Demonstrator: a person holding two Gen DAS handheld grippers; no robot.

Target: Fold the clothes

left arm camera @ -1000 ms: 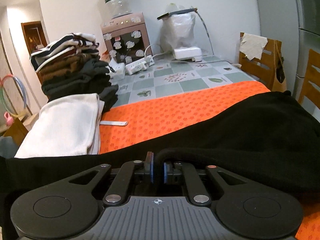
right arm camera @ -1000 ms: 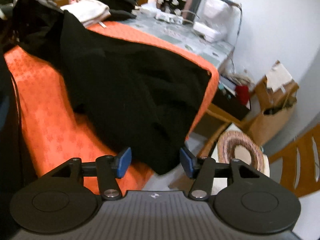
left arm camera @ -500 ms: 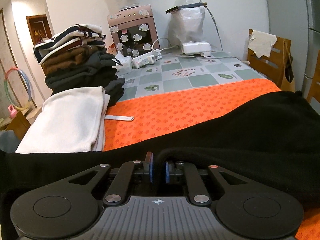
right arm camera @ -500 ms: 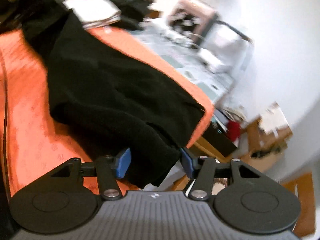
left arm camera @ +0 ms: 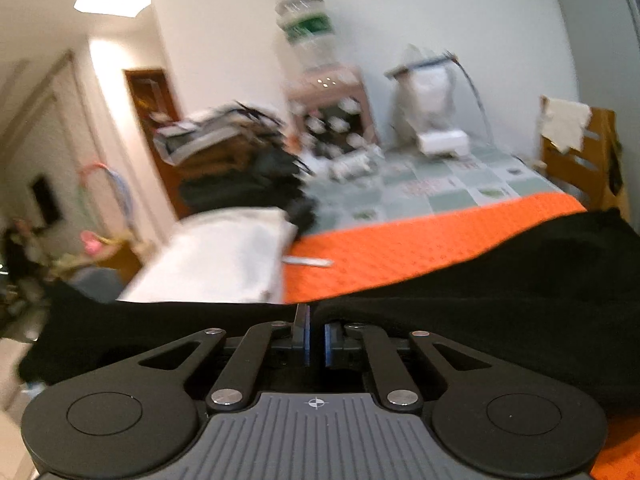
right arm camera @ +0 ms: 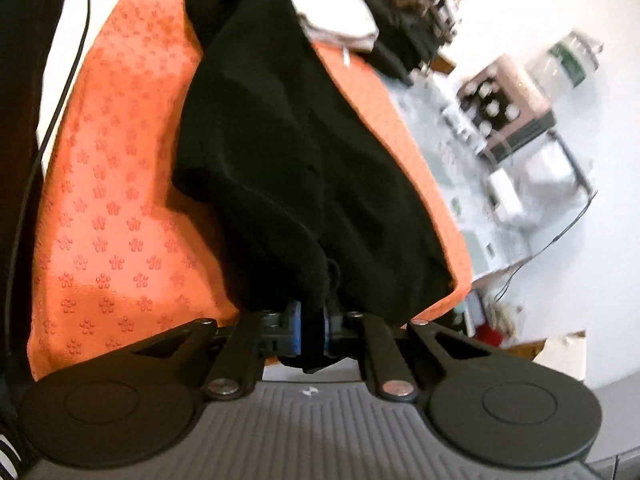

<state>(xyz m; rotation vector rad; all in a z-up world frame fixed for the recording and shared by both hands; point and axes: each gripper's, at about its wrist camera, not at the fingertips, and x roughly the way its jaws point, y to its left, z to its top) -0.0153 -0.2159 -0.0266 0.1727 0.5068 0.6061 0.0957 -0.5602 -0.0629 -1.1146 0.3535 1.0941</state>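
Here the black knit garment (right arm camera: 280, 128) lies along the orange flower-patterned table mat (right arm camera: 104, 216), one end at the mat's corner past the table edge. The right gripper (right arm camera: 311, 330) pinches that end between its blue pads; the left gripper (left arm camera: 316, 338), pressed nearly together, nips the garment's near edge. Bare mat lies beyond the garment. Further back, a folded white towel (left arm camera: 216, 256) and a blurred stack of folded clothes (left arm camera: 236, 164) occupy the far left. No writing is legible.
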